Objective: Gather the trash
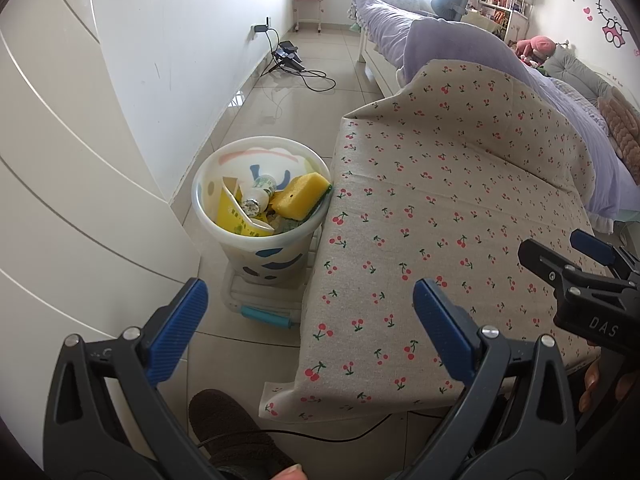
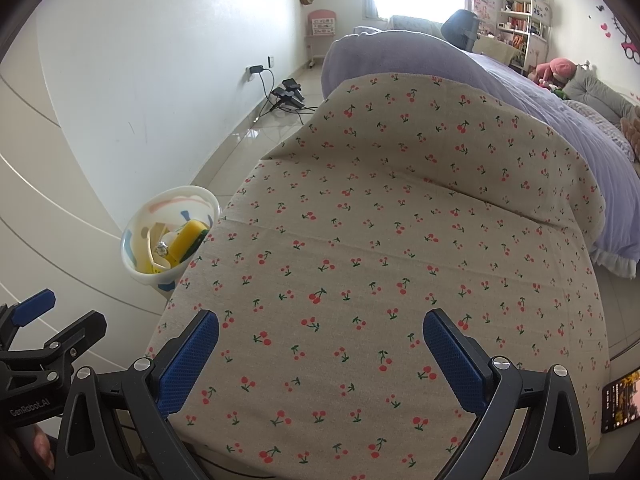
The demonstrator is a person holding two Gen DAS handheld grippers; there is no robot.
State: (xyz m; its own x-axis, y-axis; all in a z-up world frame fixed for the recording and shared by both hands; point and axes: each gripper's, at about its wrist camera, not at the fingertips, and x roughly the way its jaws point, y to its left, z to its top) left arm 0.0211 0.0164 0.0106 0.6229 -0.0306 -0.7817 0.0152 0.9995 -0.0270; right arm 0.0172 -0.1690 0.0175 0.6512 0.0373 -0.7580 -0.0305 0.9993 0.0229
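A white bin [image 1: 240, 248] with blue marks stands on the floor left of the table; the right wrist view shows the same bin [image 2: 140, 268] at mid-left. Inside lie a yellow sponge [image 1: 298, 196], a small white bottle [image 1: 258, 196] and a yellow carton [image 1: 234, 216]. The cherry-print tablecloth [image 1: 440, 220] is bare. My left gripper [image 1: 310, 328] is open, held over the table's near left corner, nothing between its fingers. My right gripper [image 2: 320, 356] is open above the cloth [image 2: 380, 240], also with nothing in it. The right gripper [image 1: 568, 264] shows at the left view's right edge.
A white wardrobe [image 1: 60, 160] stands close on the left. A bed with a purple cover [image 1: 460, 40] runs behind the table. Cables and a charger [image 1: 288, 60] lie on the tiled floor by the wall. A person's slippered foot [image 1: 228, 428] is below. A phone [image 2: 620, 404] lies at right.
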